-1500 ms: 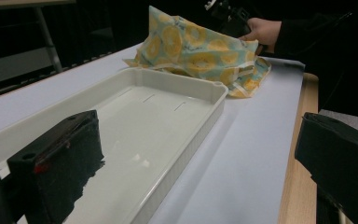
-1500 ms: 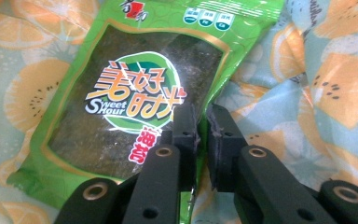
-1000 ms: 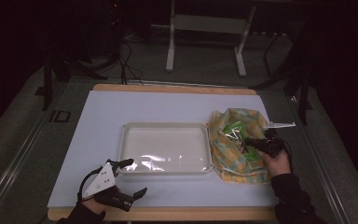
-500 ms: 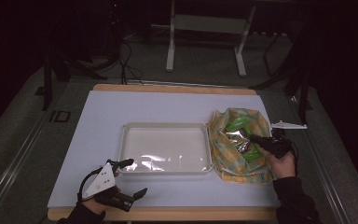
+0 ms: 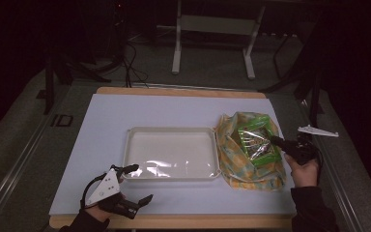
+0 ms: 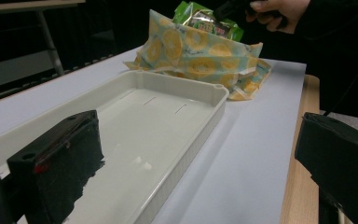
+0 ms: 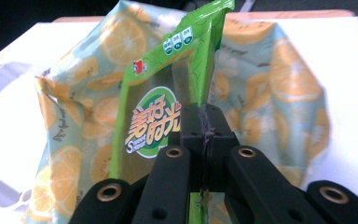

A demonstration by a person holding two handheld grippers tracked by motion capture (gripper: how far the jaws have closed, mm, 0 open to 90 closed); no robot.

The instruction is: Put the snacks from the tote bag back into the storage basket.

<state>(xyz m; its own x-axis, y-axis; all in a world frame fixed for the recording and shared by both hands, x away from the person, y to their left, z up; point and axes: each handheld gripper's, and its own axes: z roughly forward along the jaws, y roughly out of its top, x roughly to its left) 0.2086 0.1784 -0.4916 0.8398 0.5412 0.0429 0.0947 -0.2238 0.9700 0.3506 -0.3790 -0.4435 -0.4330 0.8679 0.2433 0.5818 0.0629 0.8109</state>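
A green snack packet (image 5: 257,141) (image 7: 168,98) (image 6: 205,21) sticks up out of a yellow fruit-print cloth bag (image 5: 241,164) (image 7: 279,79) (image 6: 196,51) at the table's right. My right gripper (image 5: 276,141) (image 7: 206,122) is shut on the packet's edge, lifting it above the bag. Left of the bag lies an empty white tray (image 5: 174,133) (image 6: 186,88). My left gripper (image 5: 137,182) (image 6: 200,158) is open near the tray's front left corner, one jaw over the tray's rim, nothing between the jaws.
A white mat (image 5: 106,121) covers the wooden table (image 5: 183,90); its front edge (image 5: 198,221) lies close behind the left gripper. Metal stand legs (image 5: 212,53) rise on the dark floor beyond the table.
My right gripper has drawn the green packet a little to the right and further up out of the bag. The left gripper has stayed put.
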